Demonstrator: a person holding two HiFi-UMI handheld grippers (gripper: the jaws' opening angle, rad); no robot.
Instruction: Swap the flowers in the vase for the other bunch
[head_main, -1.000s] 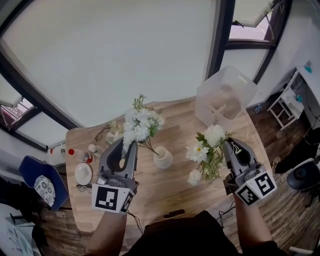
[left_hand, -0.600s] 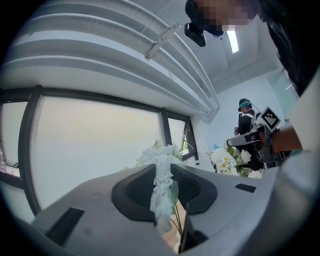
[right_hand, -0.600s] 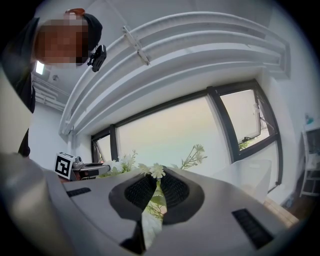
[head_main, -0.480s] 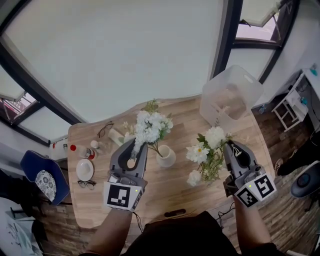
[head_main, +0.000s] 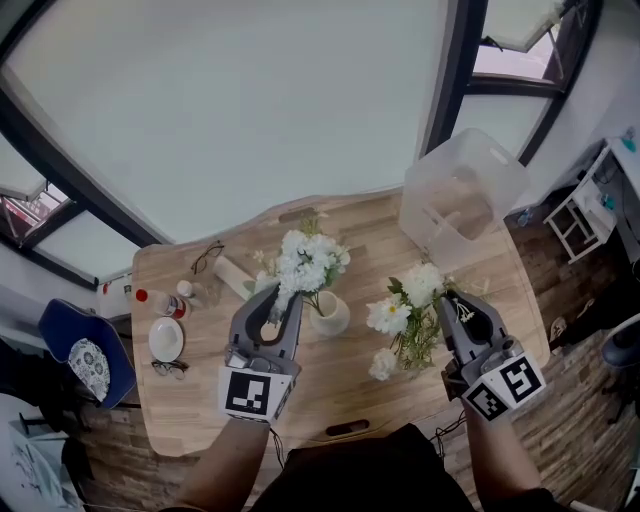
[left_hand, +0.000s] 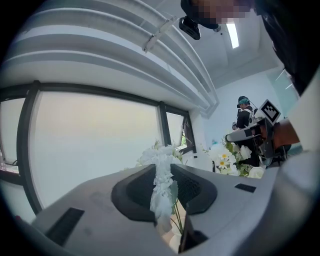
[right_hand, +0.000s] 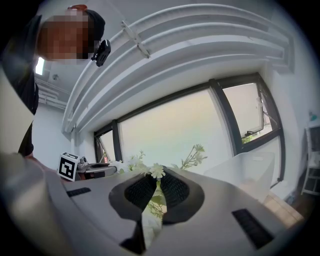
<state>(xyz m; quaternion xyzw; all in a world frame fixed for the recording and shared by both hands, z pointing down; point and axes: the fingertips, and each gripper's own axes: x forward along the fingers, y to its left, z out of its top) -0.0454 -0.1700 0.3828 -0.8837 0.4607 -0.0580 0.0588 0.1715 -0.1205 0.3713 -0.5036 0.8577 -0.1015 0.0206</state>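
My left gripper (head_main: 286, 298) is shut on a bunch of white blossoms (head_main: 308, 262), whose thin green stems run down toward the mouth of the small white vase (head_main: 328, 316) just right of it. In the left gripper view a white sprig (left_hand: 162, 192) is pinched between the jaws. My right gripper (head_main: 448, 302) is shut on the stems of a second bunch (head_main: 404, 312) of daisies and white blooms with green leaves, held above the wooden table (head_main: 330, 390) right of the vase. In the right gripper view, stems and leaves (right_hand: 156, 200) sit between the closed jaws.
A clear plastic bin (head_main: 462, 192) stands at the table's back right. At the left are spectacles (head_main: 207, 258), small bottles (head_main: 160, 303), a white dish (head_main: 166, 341) and another pair of glasses (head_main: 170, 369). A dark object (head_main: 346, 428) lies at the front edge. A blue chair (head_main: 85, 356) stands left of the table.
Both grippers have come down with their bunches. The left one has also shifted right, bringing the white blossoms over the vase. Both grips are unchanged.
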